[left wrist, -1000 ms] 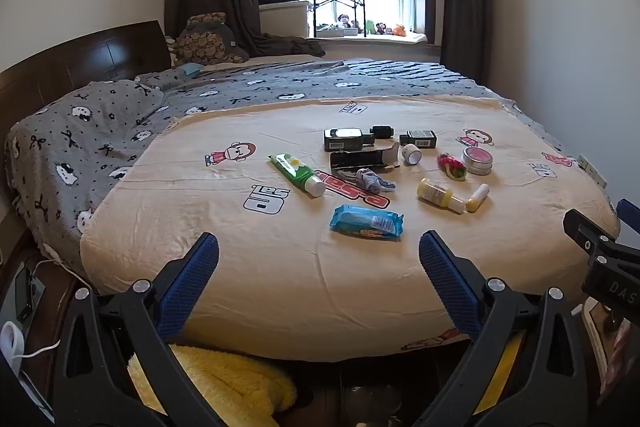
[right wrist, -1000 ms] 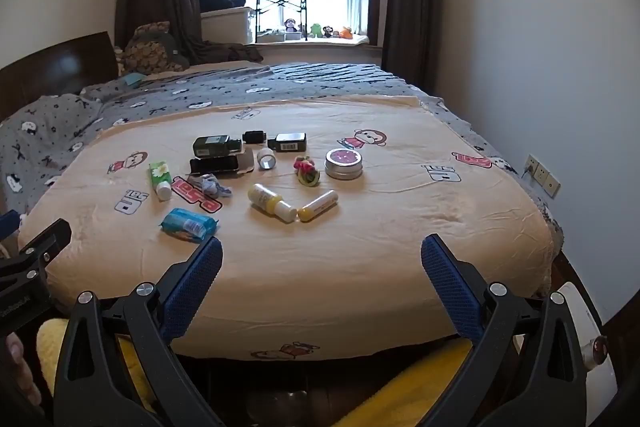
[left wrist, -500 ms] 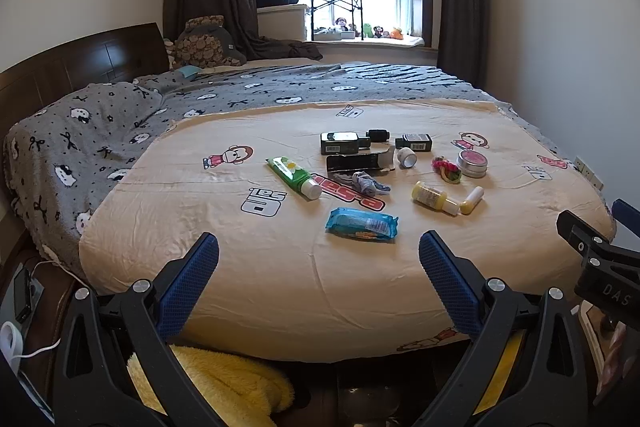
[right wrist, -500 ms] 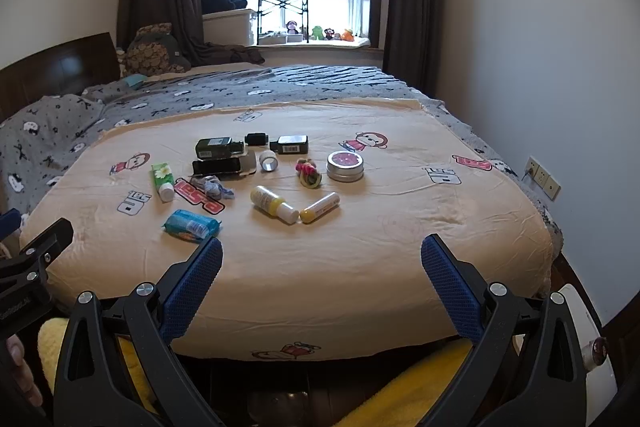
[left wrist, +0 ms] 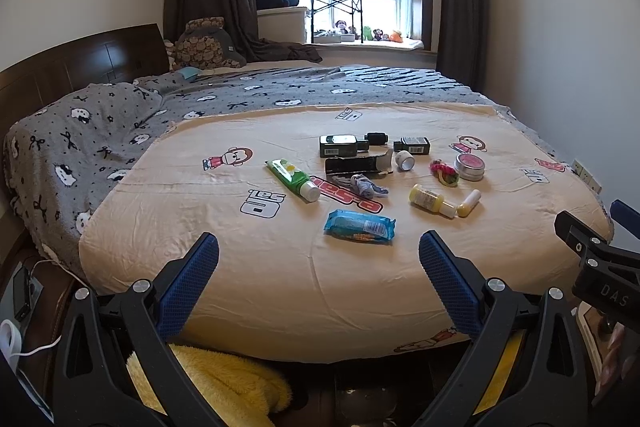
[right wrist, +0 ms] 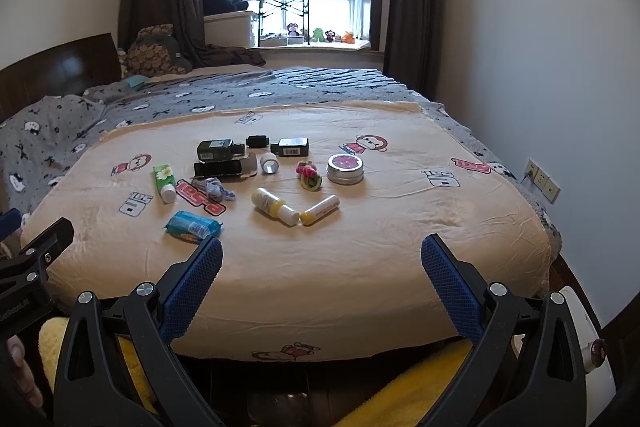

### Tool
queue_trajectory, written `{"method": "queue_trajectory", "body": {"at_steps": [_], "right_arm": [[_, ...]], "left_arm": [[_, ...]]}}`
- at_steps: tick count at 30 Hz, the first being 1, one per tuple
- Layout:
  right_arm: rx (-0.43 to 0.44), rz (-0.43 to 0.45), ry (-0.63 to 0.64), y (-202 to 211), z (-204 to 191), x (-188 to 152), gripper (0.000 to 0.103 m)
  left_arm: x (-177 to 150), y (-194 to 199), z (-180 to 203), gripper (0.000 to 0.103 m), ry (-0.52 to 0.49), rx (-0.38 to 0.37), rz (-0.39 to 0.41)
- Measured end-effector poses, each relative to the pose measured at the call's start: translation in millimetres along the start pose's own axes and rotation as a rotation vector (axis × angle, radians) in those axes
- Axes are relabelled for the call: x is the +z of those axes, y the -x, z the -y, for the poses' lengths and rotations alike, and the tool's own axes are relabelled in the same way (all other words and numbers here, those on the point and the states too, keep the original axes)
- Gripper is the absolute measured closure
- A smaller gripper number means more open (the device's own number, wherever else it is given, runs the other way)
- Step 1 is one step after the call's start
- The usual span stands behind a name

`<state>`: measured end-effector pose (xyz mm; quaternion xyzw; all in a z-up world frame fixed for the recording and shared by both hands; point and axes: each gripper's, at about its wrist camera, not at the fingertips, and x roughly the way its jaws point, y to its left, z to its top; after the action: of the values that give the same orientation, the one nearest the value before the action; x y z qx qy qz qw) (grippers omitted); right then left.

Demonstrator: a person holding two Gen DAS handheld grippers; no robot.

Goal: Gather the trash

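Both of my grippers were spread wide and held nothing. My left gripper (left wrist: 319, 251) and my right gripper (right wrist: 322, 257) hung side by side at the foot of the bed (left wrist: 280, 287), pointing up at it. None of my fingers touched anything.

All the little things lay in a bunch in the middle of the bed, ahead of me and well apart from my fingers. Closest to me was the blue packet (left wrist: 359, 226). It lay flat with its long side going left to right, across my way in. In my left view it sat just past the gap between my fingers, a little to the right. In my right view the blue packet (right wrist: 192, 225) sat far off to the left, right behind my left finger (right wrist: 192, 291).

So I think my left gripper was the better one for the packet. It could go nearly straight ahead, then turn so the fingers pinch the short way across.

Behind the packet lay a green tube (left wrist: 293, 179) and a crumpled wrapper (left wrist: 366, 185). A yellow bottle (right wrist: 275, 206) lay more in front of my right gripper. I saw no trash bin.
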<state>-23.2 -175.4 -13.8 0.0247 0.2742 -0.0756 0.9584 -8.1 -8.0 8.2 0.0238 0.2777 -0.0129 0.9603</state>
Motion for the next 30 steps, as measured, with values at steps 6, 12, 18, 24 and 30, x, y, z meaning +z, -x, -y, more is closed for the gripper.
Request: {"method": "queue_trajectory", "body": {"at_steps": [6, 12, 18, 24, 30], "right_arm": [[-0.002, -0.002, -0.003, -1.6, 1.9, 1.0, 0.003], [0.0, -0.004, 0.002, -2.0, 0.0, 2.4, 0.003], [0.001, -0.002, 0.0, -1.7, 1.3, 3.4, 0.003], [0.003, 0.0, 0.006, -1.5, 0.5, 3.8, 0.003], [0.003, 0.0, 0.006, -1.3, 0.2, 3.8, 0.003]], "left_arm": [[1.5, -0.8, 0.1, 0.008, -0.002, -0.005, -0.001], [1.4, -2.3, -1.2, 0.008, 0.005, -0.003, -0.005], [1.0, -2.1, -2.6, 0.008, 0.006, -0.005, -0.002], [1.3, -2.1, -2.6, 0.008, 0.007, -0.005, -0.002], [2.2, -1.4, -1.7, 0.008, 0.001, -0.007, -0.001]]}}
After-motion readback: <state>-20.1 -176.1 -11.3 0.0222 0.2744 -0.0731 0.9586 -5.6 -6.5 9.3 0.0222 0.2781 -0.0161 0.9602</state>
